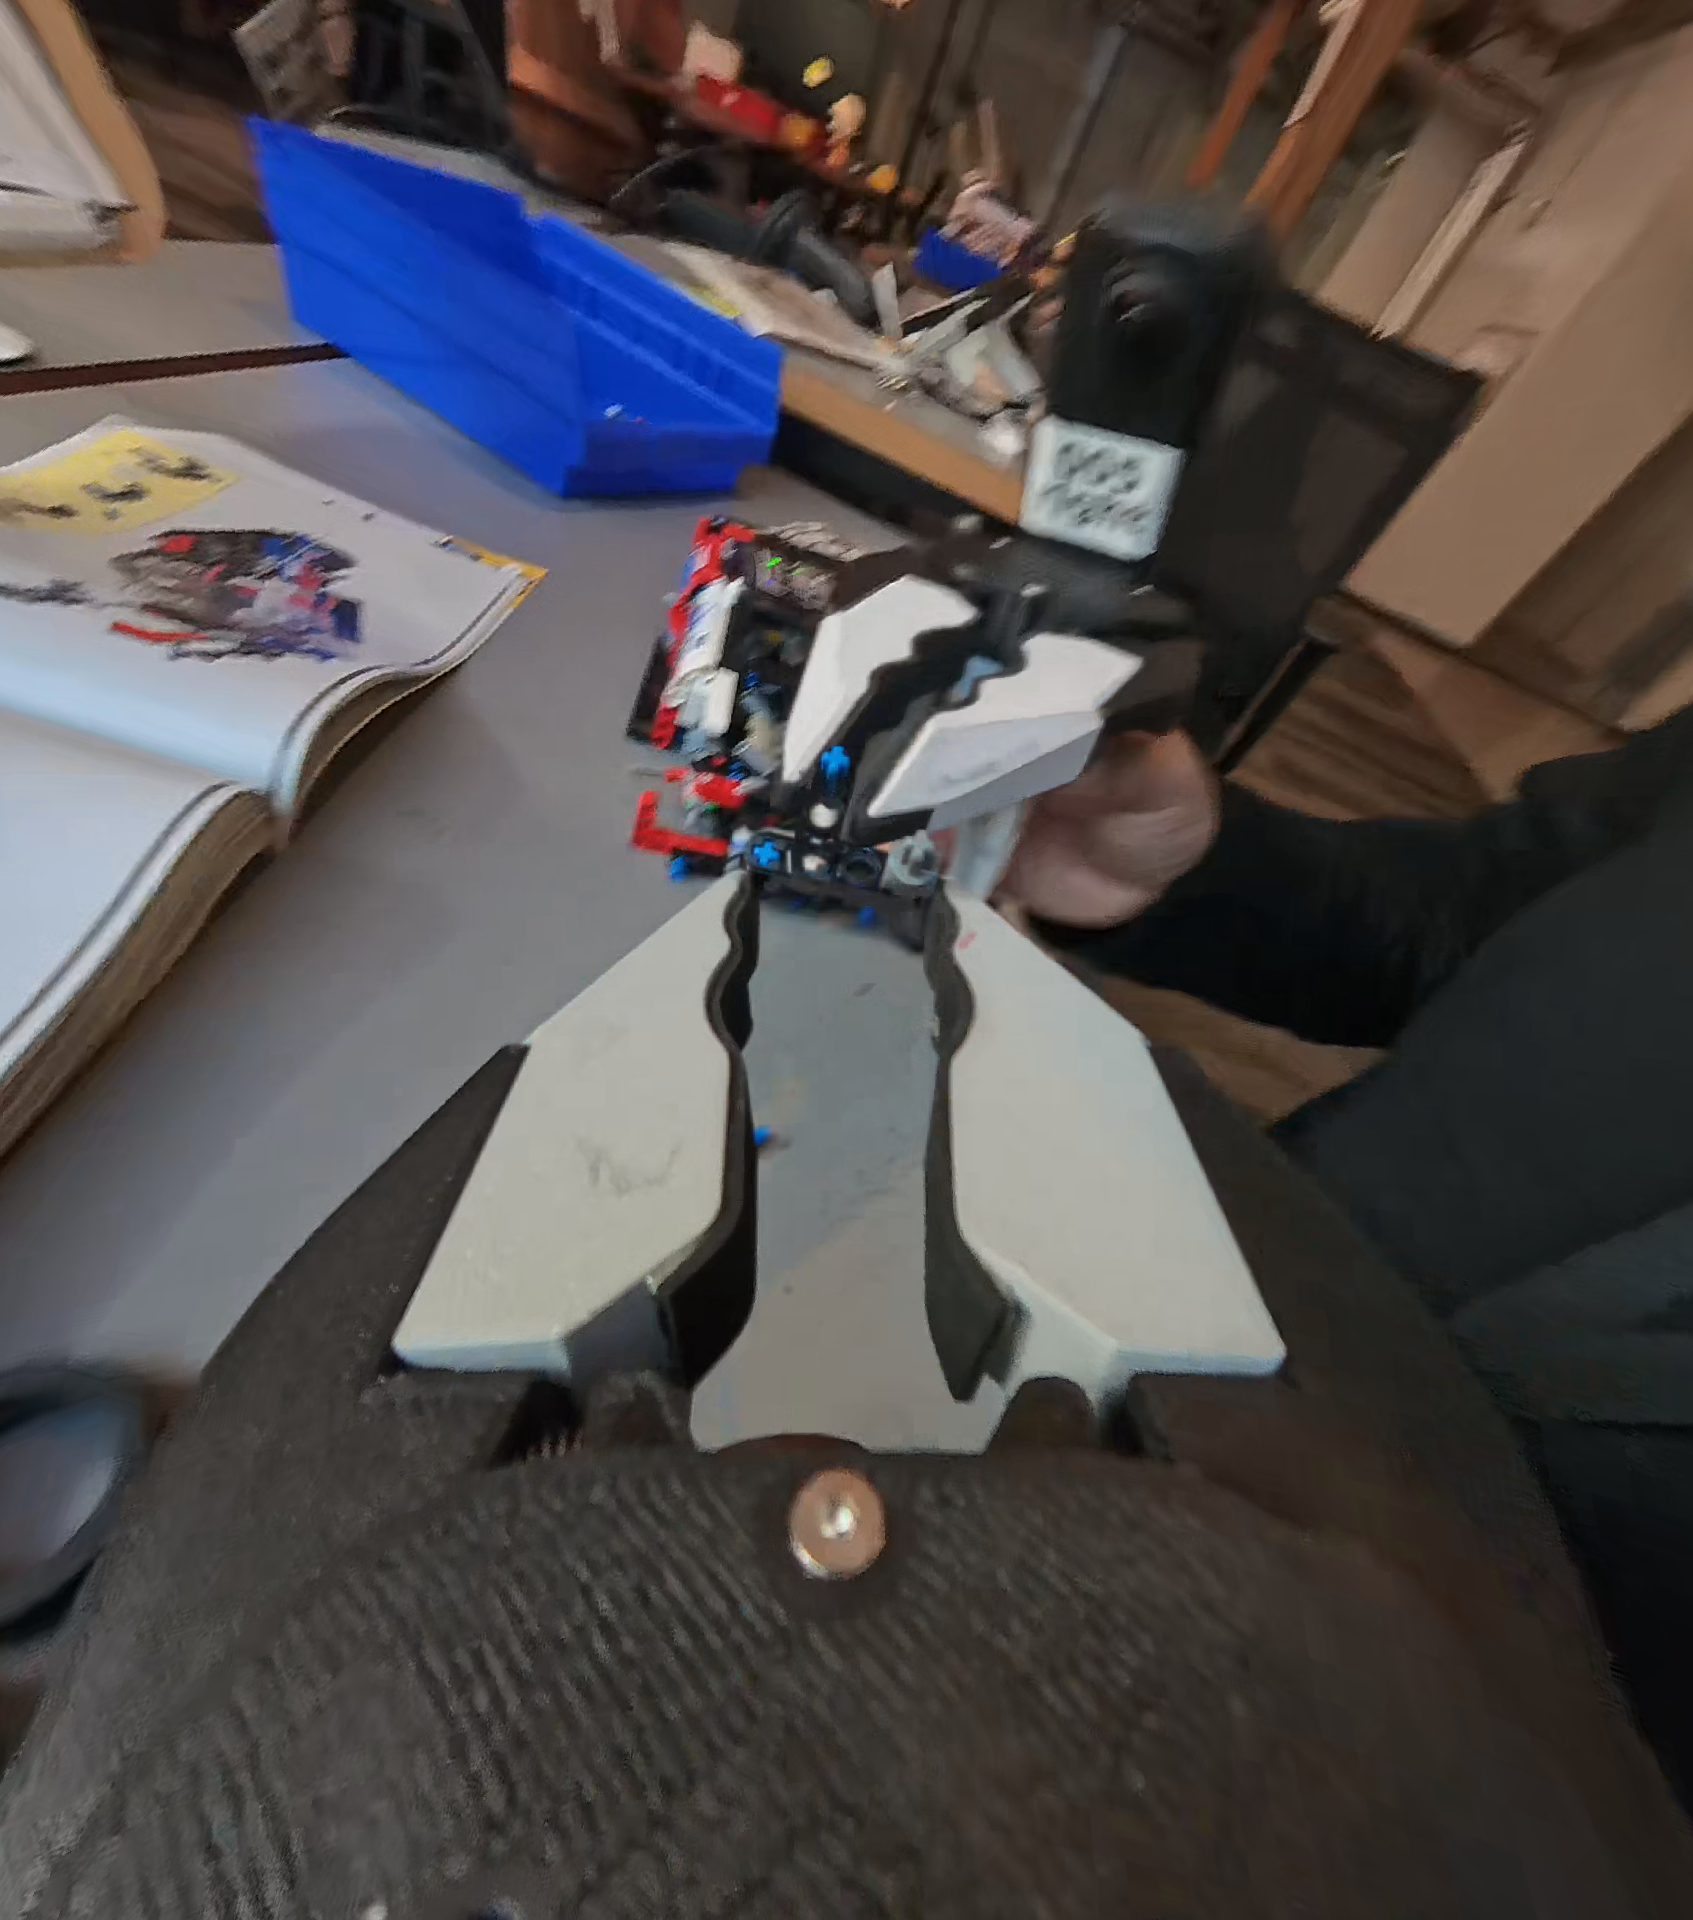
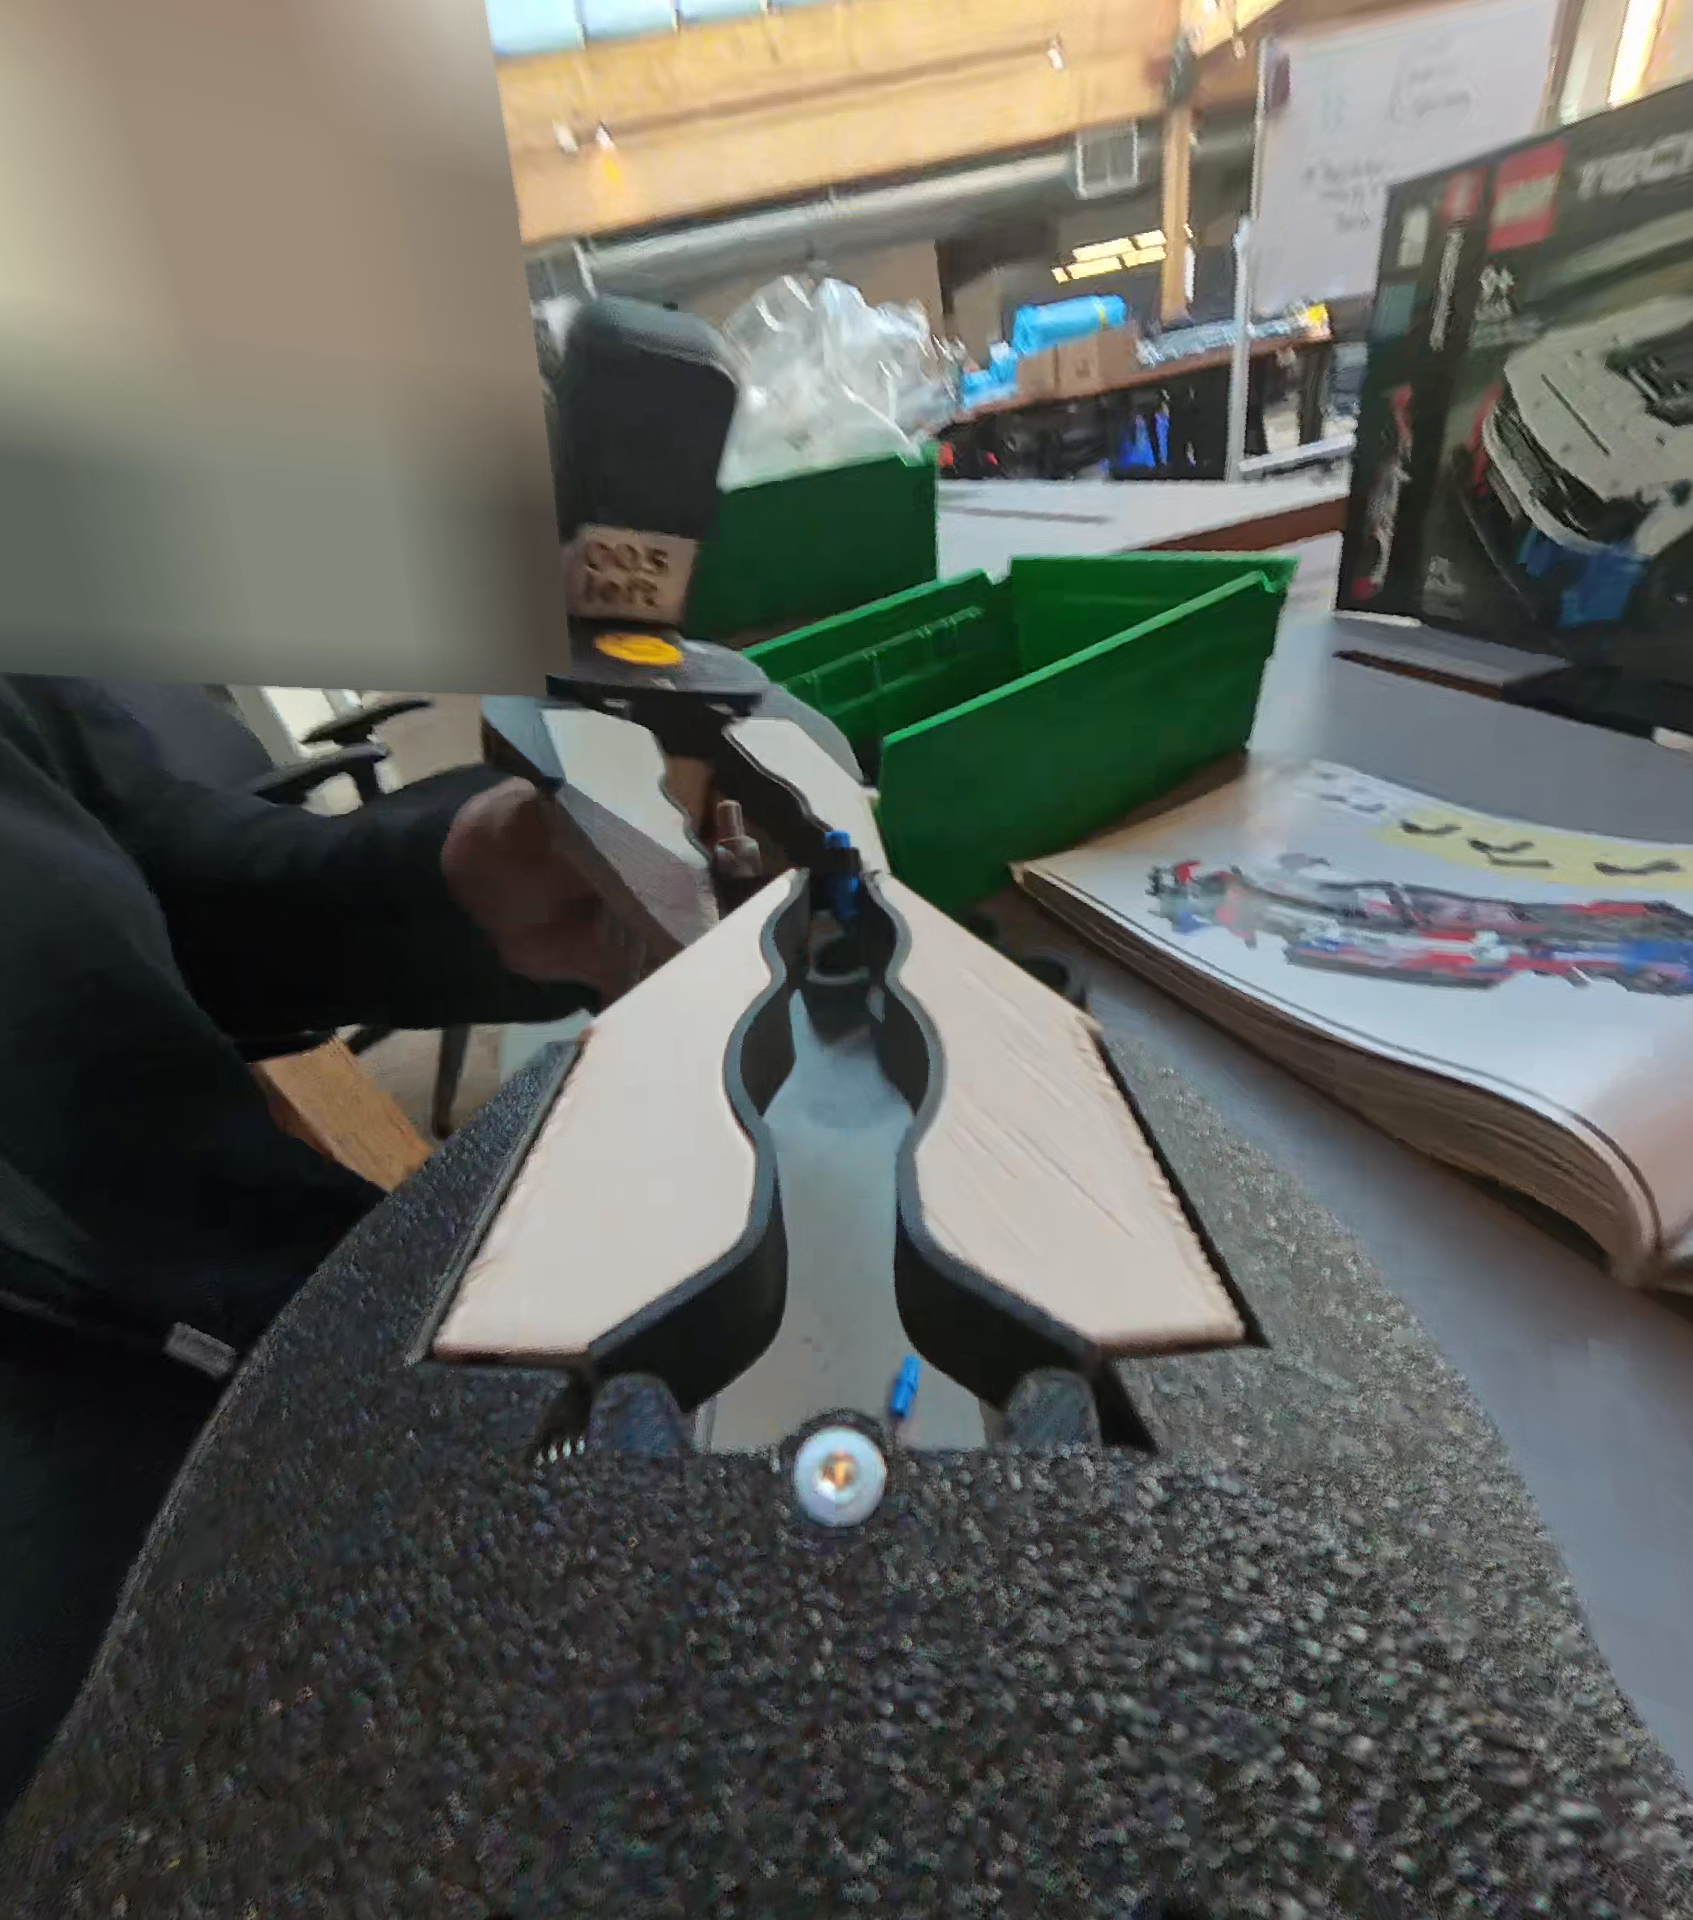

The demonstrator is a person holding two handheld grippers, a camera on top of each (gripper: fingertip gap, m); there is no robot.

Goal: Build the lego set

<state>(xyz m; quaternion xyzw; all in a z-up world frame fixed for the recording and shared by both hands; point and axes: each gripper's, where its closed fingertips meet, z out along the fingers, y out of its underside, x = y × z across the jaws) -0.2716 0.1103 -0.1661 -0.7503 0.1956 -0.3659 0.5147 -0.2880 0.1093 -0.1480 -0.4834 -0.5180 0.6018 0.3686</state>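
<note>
Left hand-held gripper [image 1: 837,883] clamped by its fingertips on both ends of a small black lego sub-assembly [image 1: 826,857] with blue pins, held in the air above the grey worktop [image 1: 468,862]. Right hand-held gripper [image 2: 837,899] closed from the opposite side on the same sub-assembly's black upright beam with a blue pin, tips of both tools meeting there. Behind, partly built red, white and black lego model [image 1: 717,644] resting on the worktop. Open instruction book [image 1: 146,644] lying to one side; blue bin [image 1: 509,312] beyond it. Green bins [image 2: 1060,707] and the set's box [image 2: 1590,395] standing farther back. Loose blue pin [image 2: 904,1387] lying on the worktop.
</note>
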